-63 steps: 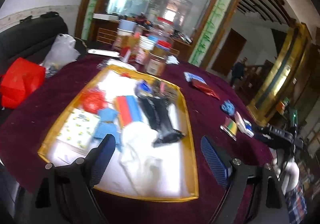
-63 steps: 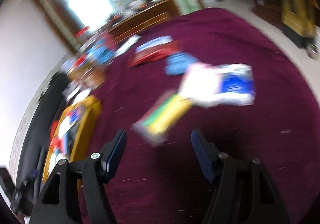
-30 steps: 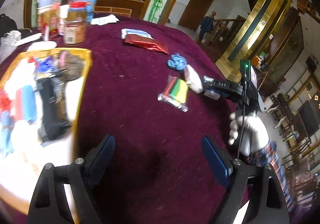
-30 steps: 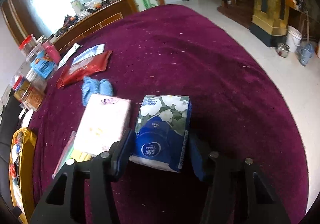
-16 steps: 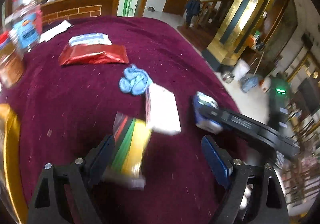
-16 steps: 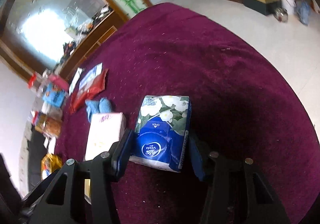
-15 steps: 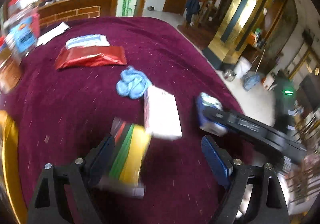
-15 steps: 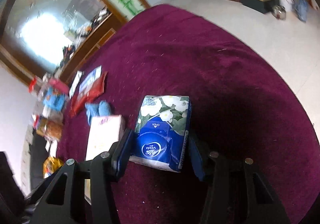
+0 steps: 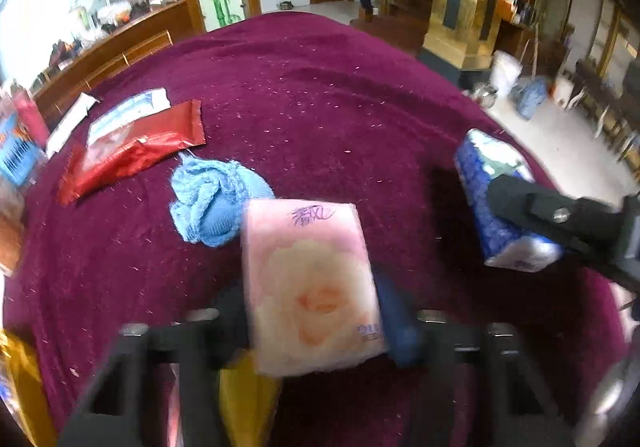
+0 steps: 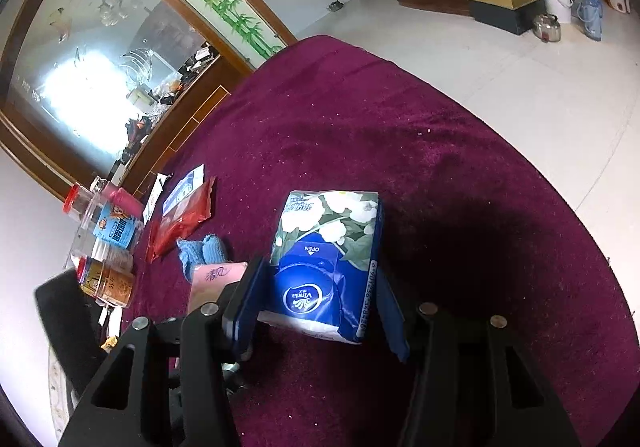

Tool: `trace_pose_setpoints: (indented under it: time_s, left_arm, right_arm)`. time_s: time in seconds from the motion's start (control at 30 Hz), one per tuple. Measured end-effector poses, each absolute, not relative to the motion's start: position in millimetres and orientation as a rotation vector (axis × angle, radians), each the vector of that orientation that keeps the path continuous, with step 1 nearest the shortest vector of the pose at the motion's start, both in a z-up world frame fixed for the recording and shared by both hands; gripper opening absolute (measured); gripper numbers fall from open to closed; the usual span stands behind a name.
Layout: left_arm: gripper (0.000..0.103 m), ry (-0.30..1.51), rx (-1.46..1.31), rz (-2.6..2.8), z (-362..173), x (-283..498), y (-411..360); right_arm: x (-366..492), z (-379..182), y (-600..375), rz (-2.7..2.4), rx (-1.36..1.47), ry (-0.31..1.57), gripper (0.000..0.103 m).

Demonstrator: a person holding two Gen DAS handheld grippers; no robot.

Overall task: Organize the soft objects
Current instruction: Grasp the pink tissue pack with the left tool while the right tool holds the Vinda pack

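The right gripper clamps the blue tissue pack, while the left gripper, blurred, seems closed on the pink pack, a blue cloth just beyond.

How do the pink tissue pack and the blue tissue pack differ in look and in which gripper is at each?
The pink tissue pack has a pale rose print; the blue tissue pack has white flowers and a round logo. The pink one sits between the left gripper jaws; the blue one is clamped by the right gripper. Both are soft plastic-wrapped packs over the purple tablecloth.
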State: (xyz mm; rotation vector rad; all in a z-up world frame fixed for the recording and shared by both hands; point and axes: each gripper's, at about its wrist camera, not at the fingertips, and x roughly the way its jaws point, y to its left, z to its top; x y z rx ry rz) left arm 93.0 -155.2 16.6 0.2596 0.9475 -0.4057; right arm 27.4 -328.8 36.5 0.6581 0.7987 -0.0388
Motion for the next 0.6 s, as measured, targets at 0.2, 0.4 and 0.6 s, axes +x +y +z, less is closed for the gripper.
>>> trace_pose_setpoints:
  time_s: [0.2, 0.4, 0.6]
  left_arm:
    - [0.053, 0.934, 0.136, -0.448, 35.7, 82.5, -133.3]
    - [0.053, 0.915, -0.035, -0.519, 68.3, 46.2, -99.2]
    - [0.053, 0.903, -0.199, -0.605, 92.5, -3.7, -54.7]
  right_arm:
    - [28.8, 35.2, -324.6, -0.025, 0.634, 0.804, 0.052]
    - [28.4, 37.5, -319.8, -0.009, 0.605, 0.784, 0.052]
    - [29.1, 30.4, -320.6, -0.015, 0.611, 0.799, 0.052]
